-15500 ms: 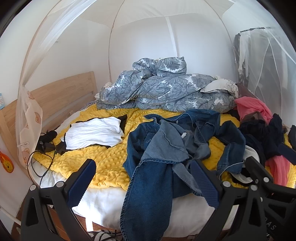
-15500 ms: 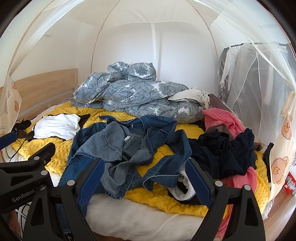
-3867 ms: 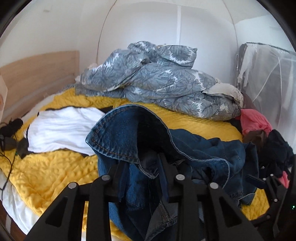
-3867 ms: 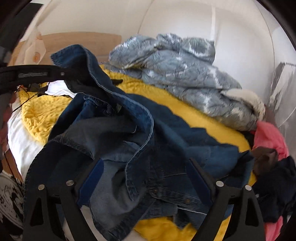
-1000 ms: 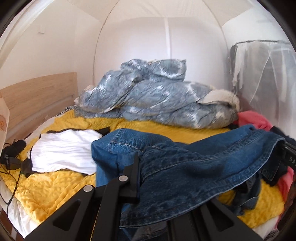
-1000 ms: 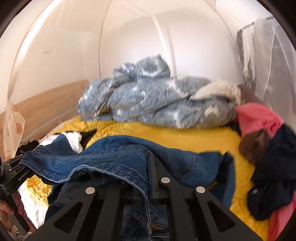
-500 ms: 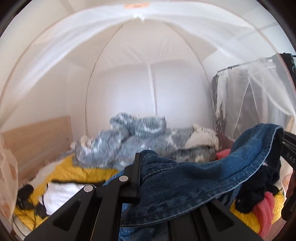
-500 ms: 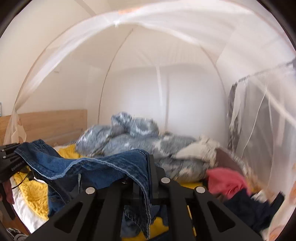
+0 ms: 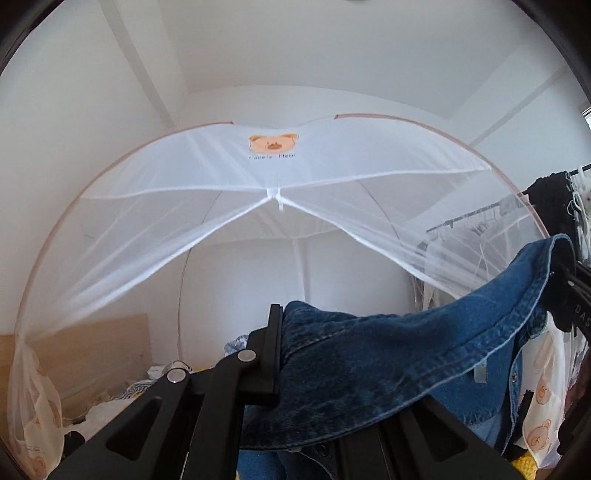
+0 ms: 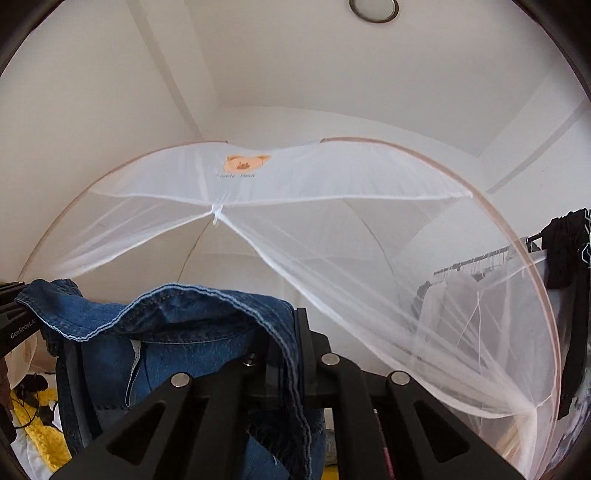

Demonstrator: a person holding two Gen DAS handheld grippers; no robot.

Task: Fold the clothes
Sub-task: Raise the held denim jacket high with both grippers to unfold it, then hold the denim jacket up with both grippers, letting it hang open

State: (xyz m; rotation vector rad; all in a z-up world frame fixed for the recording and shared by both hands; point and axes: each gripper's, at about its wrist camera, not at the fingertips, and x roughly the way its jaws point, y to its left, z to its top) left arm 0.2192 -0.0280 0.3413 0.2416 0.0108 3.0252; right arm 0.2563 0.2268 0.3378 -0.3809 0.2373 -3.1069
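A blue denim shirt [image 9: 388, 365] hangs stretched between my two grippers, high above the bed. My left gripper [image 9: 282, 325] is shut on one end of its top edge, and the cloth drapes over the right finger. My right gripper [image 10: 293, 328] is shut on the other end of that edge, with denim [image 10: 173, 339] folded over its left finger and hanging down. In the left wrist view the right gripper [image 9: 569, 291] shows at the right edge, clamping the cloth. In the right wrist view the left gripper [image 10: 14, 314] shows at the left edge.
A white mosquito net [image 9: 273, 177] with a bear print arches over the bed. A clothes rack [image 10: 491, 258] with hanging garments stands to the right. The wooden headboard [image 9: 92, 350] and a bit of yellow blanket [image 10: 37, 435] show low down. A ceiling lamp [image 10: 373, 9] is overhead.
Both grippers have risen sharply with the denim shirt and tilted upward. The bed and the clothes pile have dropped out of view; the net's top and the ceiling now fill both views.
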